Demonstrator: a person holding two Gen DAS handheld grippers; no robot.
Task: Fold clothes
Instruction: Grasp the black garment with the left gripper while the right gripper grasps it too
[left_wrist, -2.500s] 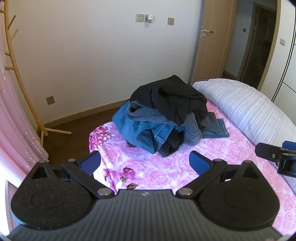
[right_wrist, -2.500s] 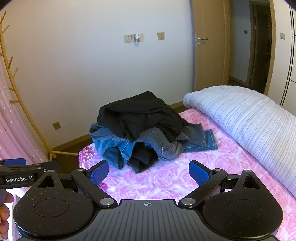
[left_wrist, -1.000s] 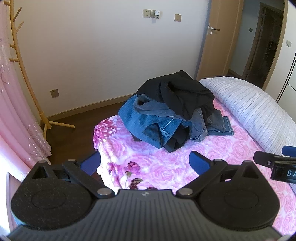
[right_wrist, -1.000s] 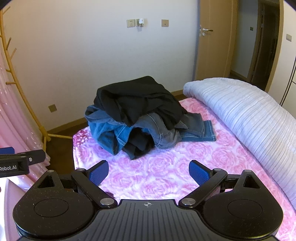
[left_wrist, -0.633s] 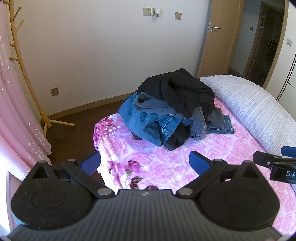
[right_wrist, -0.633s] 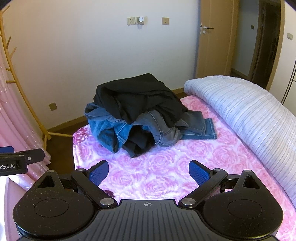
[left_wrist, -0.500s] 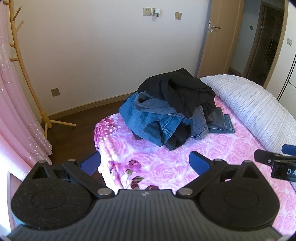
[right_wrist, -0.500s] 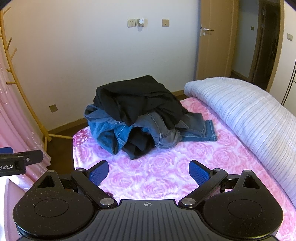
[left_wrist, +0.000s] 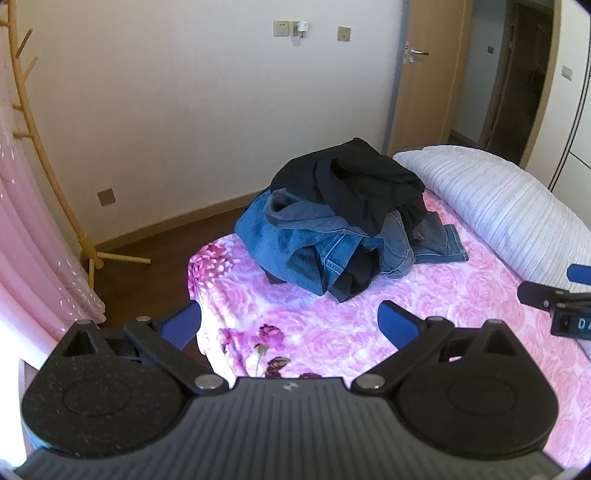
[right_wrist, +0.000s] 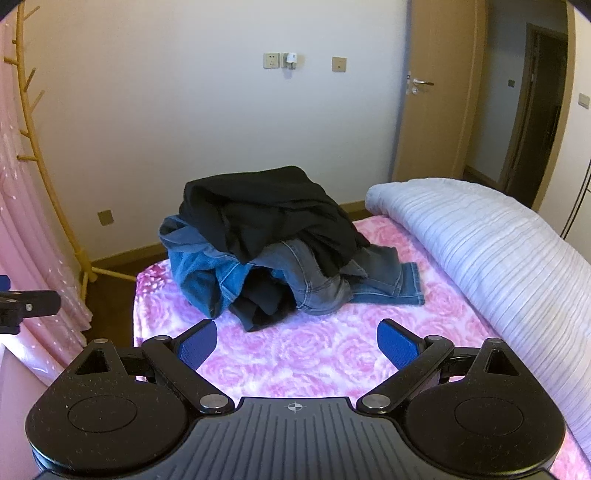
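Note:
A heap of clothes sits at the far corner of the bed. A black garment lies on top of blue jeans and grey jeans; one denim leg sticks out flat to the right. My left gripper stands open above the pink sheet, well short of the heap, nothing between its fingers. My right gripper is also open and empty, short of the heap. Each gripper shows at the edge of the other's view.
The bed wears a pink rose-print sheet. A rolled white striped quilt runs along its right side. A wooden coat stand and pink curtain stand left. Dark floor lies beyond the bed's corner.
Both grippers have stayed open. The right wrist view has drawn a little nearer the heap; the left wrist view has hardly shifted.

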